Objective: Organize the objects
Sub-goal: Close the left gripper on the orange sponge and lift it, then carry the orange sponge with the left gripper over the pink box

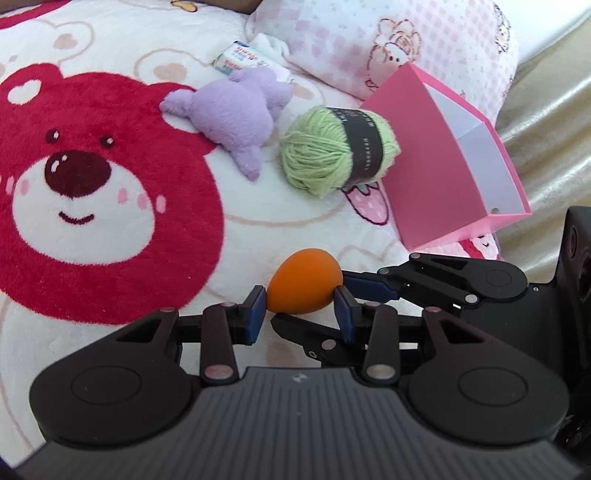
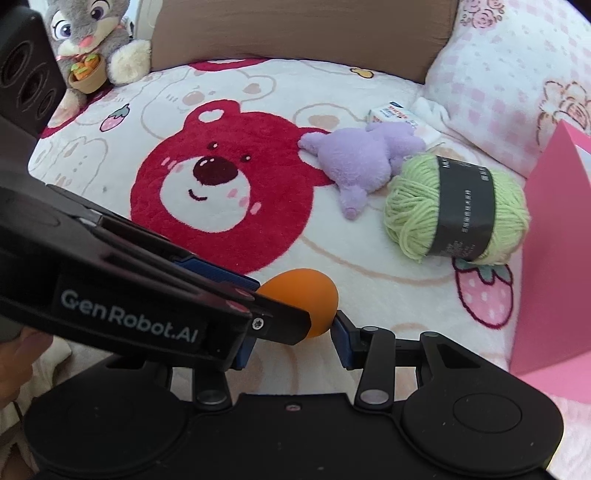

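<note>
On the bed (image 2: 110, 155), going from its left side across, a grey plush rabbit (image 2: 94, 35) sits propped at the far left corner against the brown headboard (image 2: 295, 33), and the blanket's big red bear face fills the middle. Near the front edge of the bed lies the orange egg-shaped sponge (image 1: 304, 286), and both tools meet there: the left hand-held gripper (image 1: 301, 312) has its blue pads on either side of the sponge, touching or very nearly so, while the right hand-held gripper (image 2: 291, 336) is set around the same sponge from the other angle. I cannot tell which one really bears the grip; it looks like a handover or a two-handed pick-up, with the sponge pinched between pads that are only partly spread. Further right lie the purple plush toy (image 1: 236, 114), with a small white packet (image 1: 238, 57) just behind it, then the green yarn ball (image 1: 336, 147) with its dark band, resting just beside the pink box (image 1: 424, 155). That box stands open and tilted by the bed's right edge, under a pink pillow (image 1: 351, 40). The step in hand seems to be collecting the sponge; next, one tool should let go cleanly, and the other carry the sponge right, over the yarn, into the box mouth without squashing it.
</note>
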`<state>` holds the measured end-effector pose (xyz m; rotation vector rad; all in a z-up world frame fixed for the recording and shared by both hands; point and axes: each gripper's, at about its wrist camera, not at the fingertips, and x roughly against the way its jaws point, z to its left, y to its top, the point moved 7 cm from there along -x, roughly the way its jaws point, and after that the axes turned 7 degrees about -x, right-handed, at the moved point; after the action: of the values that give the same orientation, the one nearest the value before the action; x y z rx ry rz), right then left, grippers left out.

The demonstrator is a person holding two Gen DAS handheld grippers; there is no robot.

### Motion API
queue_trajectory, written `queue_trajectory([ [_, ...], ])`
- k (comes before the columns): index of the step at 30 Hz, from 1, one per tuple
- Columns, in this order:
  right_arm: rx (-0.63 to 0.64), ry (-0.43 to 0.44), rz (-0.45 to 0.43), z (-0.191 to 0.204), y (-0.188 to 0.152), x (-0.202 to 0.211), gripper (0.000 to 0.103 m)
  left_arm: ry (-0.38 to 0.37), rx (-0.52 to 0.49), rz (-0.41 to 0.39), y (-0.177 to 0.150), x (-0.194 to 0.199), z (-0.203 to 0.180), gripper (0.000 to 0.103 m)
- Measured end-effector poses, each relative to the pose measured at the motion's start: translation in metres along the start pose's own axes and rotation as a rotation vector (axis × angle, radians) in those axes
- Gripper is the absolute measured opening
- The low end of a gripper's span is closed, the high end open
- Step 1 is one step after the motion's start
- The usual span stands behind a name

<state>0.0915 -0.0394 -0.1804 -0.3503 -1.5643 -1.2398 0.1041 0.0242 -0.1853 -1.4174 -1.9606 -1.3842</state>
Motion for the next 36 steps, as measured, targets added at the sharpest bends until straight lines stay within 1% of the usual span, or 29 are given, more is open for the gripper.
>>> queue_trajectory([
  [7,-0.043,-0.013,-0.014,-0.001,0.0,0.016,0.049,0.001,-0.036,-0.013,0.001,0.013,-0.014,0.039],
  [13,-0.059,-0.02,-0.023,0.001,0.0,0.033,0.049,-0.006,-0.064,-0.002,0.003,0.024,-0.028,0.039],
  [22,-0.089,-0.01,0.005,0.004,-0.002,0.06,0.049,0.004,-0.076,0.054,0.002,0.046,-0.052,0.038],
  [30,-0.091,-0.007,0.002,0.008,0.001,0.088,0.049,0.04,-0.139,0.074,0.013,0.067,-0.078,0.038],
  [36,-0.108,0.01,-0.005,0.006,0.004,0.107,0.049,0.053,-0.166,0.096,0.019,0.079,-0.095,0.038],
])
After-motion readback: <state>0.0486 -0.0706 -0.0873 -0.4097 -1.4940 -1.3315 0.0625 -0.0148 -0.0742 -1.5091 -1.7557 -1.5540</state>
